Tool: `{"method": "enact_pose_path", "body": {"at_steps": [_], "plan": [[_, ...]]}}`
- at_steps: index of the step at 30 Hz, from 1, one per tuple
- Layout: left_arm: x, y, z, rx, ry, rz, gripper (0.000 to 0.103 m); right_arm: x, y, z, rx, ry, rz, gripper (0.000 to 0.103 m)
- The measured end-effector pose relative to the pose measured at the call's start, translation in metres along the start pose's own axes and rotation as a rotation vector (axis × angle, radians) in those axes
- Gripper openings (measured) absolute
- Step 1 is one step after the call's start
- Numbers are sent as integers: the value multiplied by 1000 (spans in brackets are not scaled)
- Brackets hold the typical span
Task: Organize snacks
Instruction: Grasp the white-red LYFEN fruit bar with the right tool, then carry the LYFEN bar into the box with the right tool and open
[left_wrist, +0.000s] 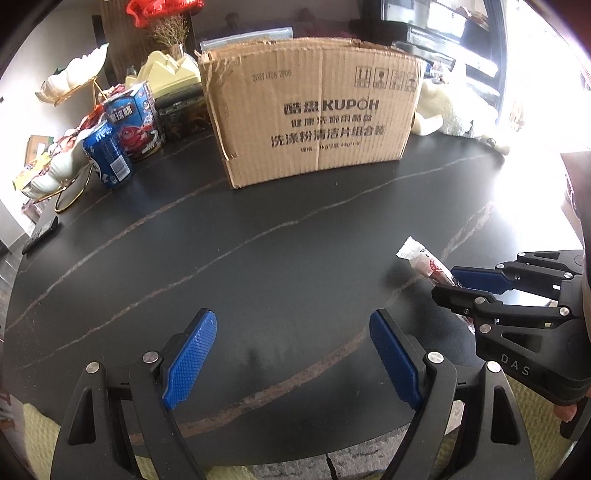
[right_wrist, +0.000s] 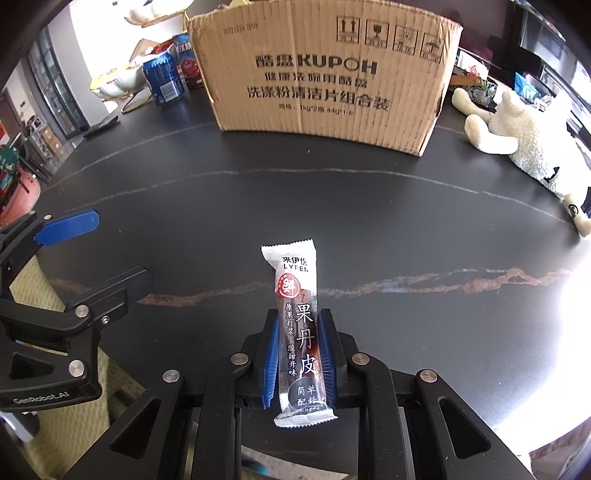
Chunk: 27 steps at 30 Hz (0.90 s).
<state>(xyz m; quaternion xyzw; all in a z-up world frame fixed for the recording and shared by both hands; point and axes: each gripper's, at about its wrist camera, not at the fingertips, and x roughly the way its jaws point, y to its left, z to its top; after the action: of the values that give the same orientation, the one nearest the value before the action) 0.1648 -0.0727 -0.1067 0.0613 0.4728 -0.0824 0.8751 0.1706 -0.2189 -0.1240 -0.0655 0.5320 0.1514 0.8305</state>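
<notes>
My right gripper is shut on a long snack packet, white at the ends with Chinese print, held lengthwise above the black table near its front edge. The packet and the right gripper also show at the right of the left wrist view. My left gripper is open and empty, low over the table's front edge; it appears at the left of the right wrist view. A brown cardboard box, also in the right wrist view, stands at the back of the table.
Left of the box are a blue can, a blue snack box and a gold-wire stand with snack packets. A white plush toy lies to the box's right. A dark remote lies at the left edge of the black marbled table.
</notes>
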Motion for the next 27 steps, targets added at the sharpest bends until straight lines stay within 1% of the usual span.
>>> {"method": "enact_pose_path", "body": {"at_steps": [4,7,16,21,27], "plan": [[-8,4,9,-6,-30,3,85,-13,0,9,16,-43,3,21],[-16,10,19,-21,-50,-9,85,-22,1,16,26,-78,4,21],[-40,21,48,-18,-139,21,85,-42,3,41,41,-158,6,21],[-48,27,65,-14,-166,15,85,-59,1,58,54,-214,3,21],[-58,36,89,-19,-197,9,85,-81,-1,88,65,-286,-10,21]]}}
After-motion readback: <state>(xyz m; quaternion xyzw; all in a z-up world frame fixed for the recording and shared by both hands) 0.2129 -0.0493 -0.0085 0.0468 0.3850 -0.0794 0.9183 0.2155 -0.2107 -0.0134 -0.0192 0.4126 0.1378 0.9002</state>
